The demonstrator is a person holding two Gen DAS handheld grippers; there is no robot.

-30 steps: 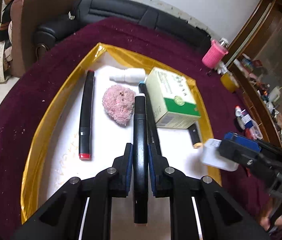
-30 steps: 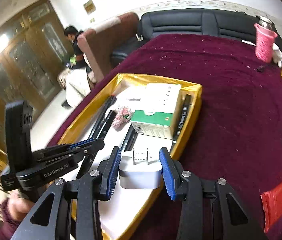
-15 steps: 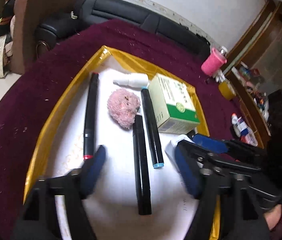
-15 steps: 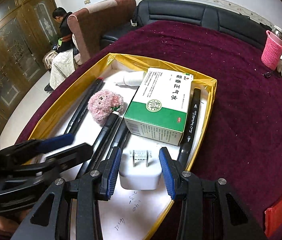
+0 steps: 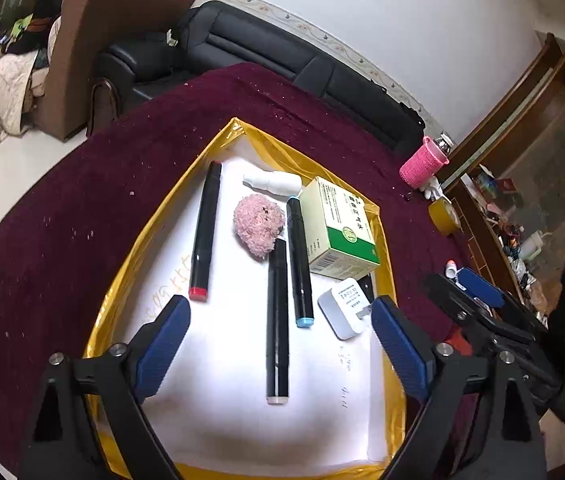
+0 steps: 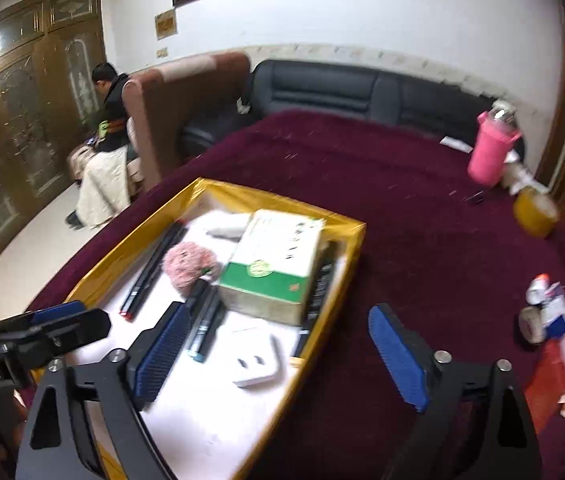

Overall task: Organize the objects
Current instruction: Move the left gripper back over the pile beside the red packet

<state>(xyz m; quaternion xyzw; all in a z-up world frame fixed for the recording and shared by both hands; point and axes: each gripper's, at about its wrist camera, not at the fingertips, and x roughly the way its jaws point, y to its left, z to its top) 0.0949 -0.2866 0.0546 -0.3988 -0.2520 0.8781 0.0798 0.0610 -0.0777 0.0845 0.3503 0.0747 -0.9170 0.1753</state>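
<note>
Left wrist view. Left hand-held gripper (image 5: 280, 316) released, jaws just opened wide, nothing gripped. A black marker with a pale end (image 5: 277, 354) lies loose between the fingers on the white floor of the gold-rimmed tray (image 5: 138, 248), roughly mid-tray, with its far end near the pink plush ball (image 5: 259, 224). Just beside it lies a blue-capped marker (image 5: 299, 264), and a red-ended marker (image 5: 203, 236) lies nearer the tray's left edge. A green-and-white medicine box (image 5: 338, 232) sits against the right edge, with a white dropper bottle (image 5: 274, 182) at the far corner.

Risks here:
- Round barrels on a smooth floor, so a brush from either open finger on the way out would likely roll the pale-ended marker into its neighbour and spoil the row.
- White charger plug (image 5: 342, 310) just beside the right finger, so easily shoved by a sideways drift.

Right wrist view, somewhat blurred. Right hand-held gripper (image 6: 278, 328) also released, jaws just sprung apart, pads clear of everything. Charger plug (image 6: 256, 362) lies flat between the fingers, prongs up, near the tray's right edge and in front of the box (image 6: 272, 264).

Risks here:
- Right finger overhangs the rim above the maroon counter (image 6: 422, 240), so dipping now could catch the rim and jolt the whole tray.
- Left hand-held gripper (image 6: 62, 320) close on the other side, so a clash of tools over the near edge looks quite possible.
- Loose clutter at the counter's right edge, apparently not yet sorted.
</note>
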